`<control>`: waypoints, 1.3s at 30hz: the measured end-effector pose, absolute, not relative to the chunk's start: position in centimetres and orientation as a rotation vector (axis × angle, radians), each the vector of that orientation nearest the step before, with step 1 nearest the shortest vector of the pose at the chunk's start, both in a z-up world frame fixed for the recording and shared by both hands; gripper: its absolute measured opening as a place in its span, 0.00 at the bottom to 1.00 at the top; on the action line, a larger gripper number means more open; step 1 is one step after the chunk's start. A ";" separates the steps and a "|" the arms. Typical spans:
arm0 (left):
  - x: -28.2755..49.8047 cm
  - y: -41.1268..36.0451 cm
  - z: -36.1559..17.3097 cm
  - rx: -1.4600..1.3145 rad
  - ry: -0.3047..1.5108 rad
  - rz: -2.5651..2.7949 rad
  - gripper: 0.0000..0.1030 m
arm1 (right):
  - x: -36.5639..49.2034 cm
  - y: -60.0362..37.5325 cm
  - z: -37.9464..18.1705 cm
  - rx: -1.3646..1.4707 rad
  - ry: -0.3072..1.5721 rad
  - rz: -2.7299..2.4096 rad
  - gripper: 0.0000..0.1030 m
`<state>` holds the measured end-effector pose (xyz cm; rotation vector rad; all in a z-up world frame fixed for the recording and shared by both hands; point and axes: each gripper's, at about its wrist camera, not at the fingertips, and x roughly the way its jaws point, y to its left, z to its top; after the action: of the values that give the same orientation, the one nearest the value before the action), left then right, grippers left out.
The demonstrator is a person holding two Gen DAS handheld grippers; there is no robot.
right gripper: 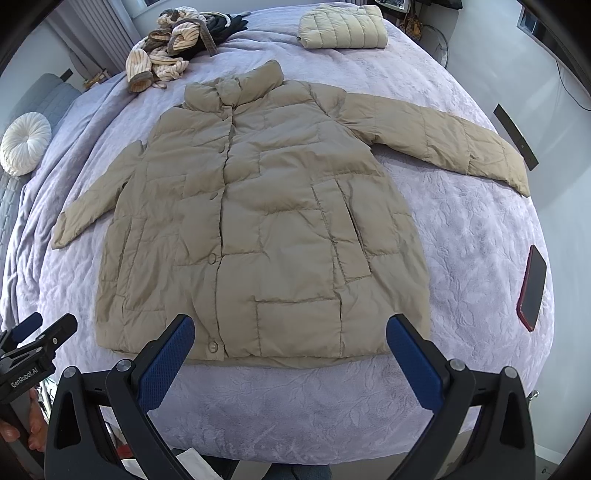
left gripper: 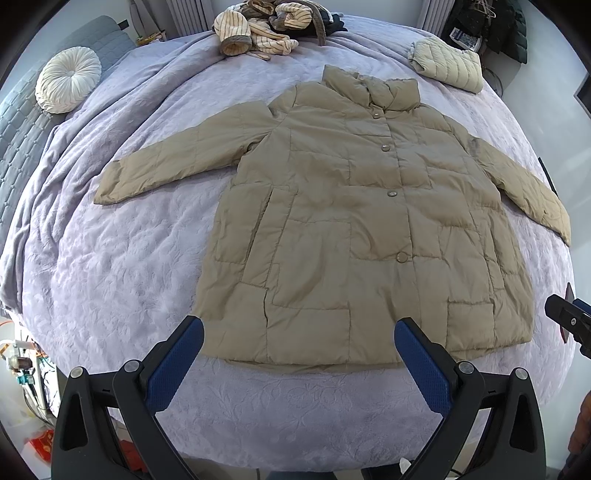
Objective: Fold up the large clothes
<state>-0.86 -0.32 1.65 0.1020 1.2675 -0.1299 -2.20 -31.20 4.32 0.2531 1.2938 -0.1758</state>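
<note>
A large tan puffer jacket (left gripper: 354,221) lies flat and buttoned on the lavender bed cover, front up, both sleeves spread out; it also shows in the right wrist view (right gripper: 266,229). My left gripper (left gripper: 299,332) is open and empty, held above the jacket's hem near the bed's front edge. My right gripper (right gripper: 290,328) is open and empty too, above the hem further right. The right gripper's tip shows at the left wrist view's right edge (left gripper: 569,321). The left gripper shows at the right wrist view's left edge (right gripper: 37,339).
A folded cream puffer jacket (right gripper: 343,27) lies at the far right of the bed. A heap of striped clothes (right gripper: 173,51) lies at the far middle. A red phone (right gripper: 532,288) lies near the right edge. A round white pillow (left gripper: 68,79) sits far left.
</note>
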 end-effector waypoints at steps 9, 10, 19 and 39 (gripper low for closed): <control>-0.9 -0.1 1.8 0.102 1.266 -0.131 1.00 | -2.3 -31.0 4.4 0.252 1.289 -0.176 1.00; -0.9 -0.1 1.8 0.102 1.266 -0.131 1.00 | -2.2 -30.9 4.5 0.252 1.287 -0.175 1.00; -0.9 -0.1 1.8 0.102 1.265 -0.132 1.00 | -2.3 -30.6 4.6 0.251 1.285 -0.173 1.00; -1.1 0.3 1.9 0.102 1.266 -0.128 1.00 | -2.4 -30.6 4.5 0.250 1.288 -0.173 1.00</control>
<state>-1.11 0.34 1.89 0.1020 1.2663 -0.1276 -2.35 -30.63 4.50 0.2501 1.2879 -0.1726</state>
